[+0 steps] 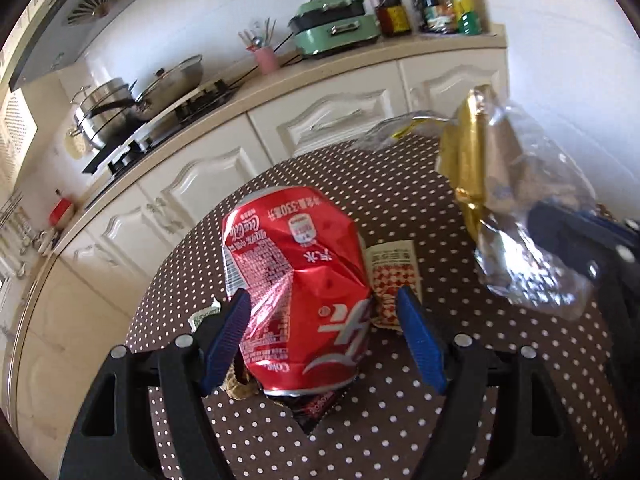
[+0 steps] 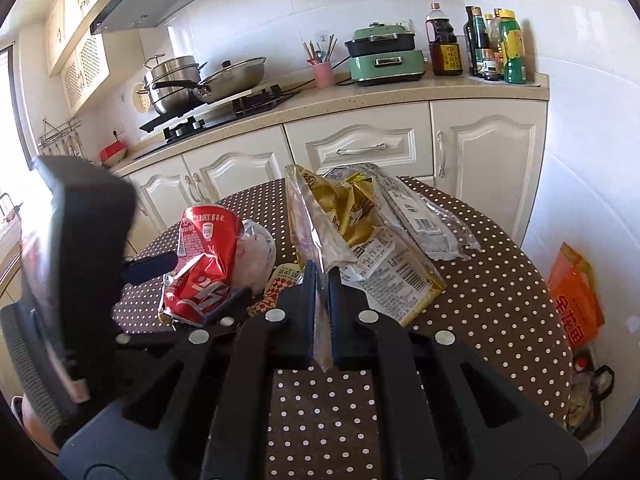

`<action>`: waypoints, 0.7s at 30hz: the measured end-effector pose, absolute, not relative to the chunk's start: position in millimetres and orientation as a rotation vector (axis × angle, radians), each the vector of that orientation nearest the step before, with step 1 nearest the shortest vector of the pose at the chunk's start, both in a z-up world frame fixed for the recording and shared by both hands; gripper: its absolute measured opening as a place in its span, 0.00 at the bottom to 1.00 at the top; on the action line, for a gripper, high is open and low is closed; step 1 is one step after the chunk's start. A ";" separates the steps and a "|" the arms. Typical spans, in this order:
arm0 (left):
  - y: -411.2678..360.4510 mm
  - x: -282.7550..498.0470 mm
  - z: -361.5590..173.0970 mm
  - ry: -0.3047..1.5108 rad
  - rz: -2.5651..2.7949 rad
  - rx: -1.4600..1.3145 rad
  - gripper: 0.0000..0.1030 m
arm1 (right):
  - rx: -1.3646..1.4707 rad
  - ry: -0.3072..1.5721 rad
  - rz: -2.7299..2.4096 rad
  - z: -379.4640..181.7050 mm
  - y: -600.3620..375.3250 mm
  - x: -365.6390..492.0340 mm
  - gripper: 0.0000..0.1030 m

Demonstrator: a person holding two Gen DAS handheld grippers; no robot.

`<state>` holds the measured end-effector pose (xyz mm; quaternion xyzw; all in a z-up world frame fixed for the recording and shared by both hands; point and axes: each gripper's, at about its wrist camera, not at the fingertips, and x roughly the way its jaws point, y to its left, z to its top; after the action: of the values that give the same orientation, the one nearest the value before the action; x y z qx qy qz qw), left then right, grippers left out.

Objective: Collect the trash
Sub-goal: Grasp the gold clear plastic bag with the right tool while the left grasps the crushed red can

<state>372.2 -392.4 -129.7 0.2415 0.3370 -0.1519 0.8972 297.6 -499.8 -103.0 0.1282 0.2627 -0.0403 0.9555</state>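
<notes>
Crushed red can (image 1: 298,292) is framed by the wide-spread left gripper (image 1: 324,300) on the dotted table (image 1: 400,420); pad contact can't be told. Right gripper (image 2: 322,280) is pinched onto a clear-and-gold wrapper (image 2: 356,224). Only the right view shows the orange bag (image 2: 576,296) on the floor; only the left shows the checked sachet (image 1: 394,268) clearly beside the can.

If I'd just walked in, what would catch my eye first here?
Probably the crushed red cola can on the dotted table, standing between the open blue fingers of the left gripper. Next, the crinkly gold-and-clear wrapper pinched in the shut right gripper.
</notes>
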 end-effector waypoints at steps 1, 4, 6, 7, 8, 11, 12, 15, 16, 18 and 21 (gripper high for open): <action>-391.9 373.8 -130.4 0.699 -0.294 0.500 0.71 | 0.259 0.537 -0.075 -104.3 -498.7 298.7 0.06; -389.6 376.7 -130.8 0.704 -0.268 0.502 0.52 | 0.259 0.545 -0.064 -107.8 -496.6 299.7 0.06; -386.0 379.9 -129.1 0.723 -0.277 0.473 0.52 | 0.255 0.549 -0.057 -109.4 -495.0 301.3 0.06; -385.4 379.9 -128.4 0.723 -0.281 0.469 0.51 | 0.254 0.551 -0.054 -110.1 -494.2 302.0 0.06; -382.7 378.9 -126.1 0.718 -0.288 0.461 0.48 | 0.252 0.553 -0.051 -111.0 -493.4 301.9 0.06; -375.4 374.1 -121.5 0.717 -0.321 0.416 0.45 | 0.247 0.554 -0.049 -112.2 -491.3 301.1 0.06; -370.3 372.8 -118.6 0.721 -0.344 0.389 0.44 | 0.245 0.554 -0.048 -112.3 -490.6 300.7 0.06; -349.9 370.2 -108.1 0.726 -0.403 0.281 0.43 | 0.235 0.544 -0.045 -110.9 -486.6 297.4 0.06; -345.7 370.2 -105.8 0.730 -0.423 0.254 0.43 | 0.233 0.539 -0.043 -109.3 -484.7 296.0 0.06; -331.1 368.3 -100.1 0.735 -0.468 0.182 0.42 | 0.233 0.529 -0.040 -106.2 -482.3 294.1 0.05; -311.6 367.1 -96.3 0.746 -0.512 0.093 0.42 | 0.236 0.514 -0.024 -101.2 -475.2 289.8 0.05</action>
<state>367.1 -311.6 -96.3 0.0449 0.3601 -0.2473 0.8984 289.8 -475.2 -101.2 0.1162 0.2536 -0.0119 0.9602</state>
